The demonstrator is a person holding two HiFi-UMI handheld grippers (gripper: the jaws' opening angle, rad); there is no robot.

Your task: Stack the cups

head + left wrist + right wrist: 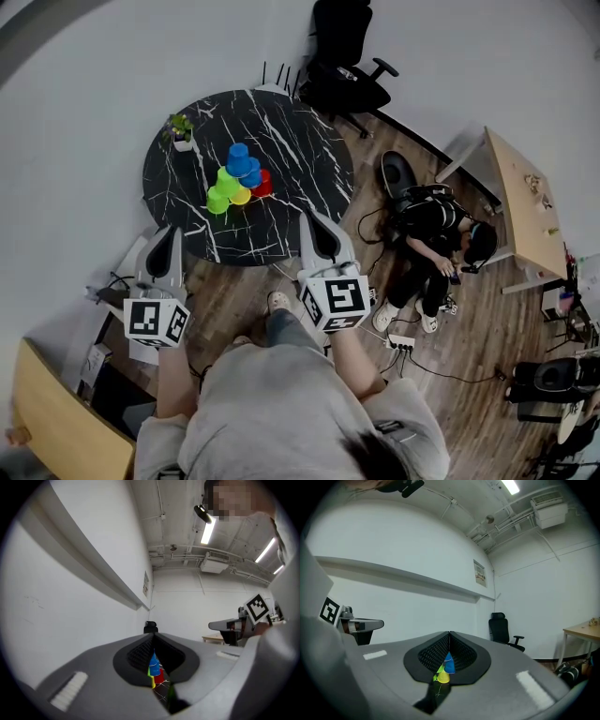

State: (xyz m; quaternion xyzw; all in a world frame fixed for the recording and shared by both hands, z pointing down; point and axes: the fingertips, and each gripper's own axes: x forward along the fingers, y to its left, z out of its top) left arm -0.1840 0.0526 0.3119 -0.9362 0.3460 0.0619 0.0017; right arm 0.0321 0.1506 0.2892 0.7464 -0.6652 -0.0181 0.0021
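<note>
Cup stack (239,178) — in both gripper views only a thin sliver shows through the slit between the closed jaws, its sides and base hidden; in the head view, too small to count. Wooden desk (56,422) — cut off at the lower-left edge.

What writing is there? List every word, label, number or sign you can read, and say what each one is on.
No text here can be read.
Wall notice: print too small to read.
Square markers on the left tool and right tool: black-and-white patterns, no letters or digits.
Cups: no print visible.
</note>
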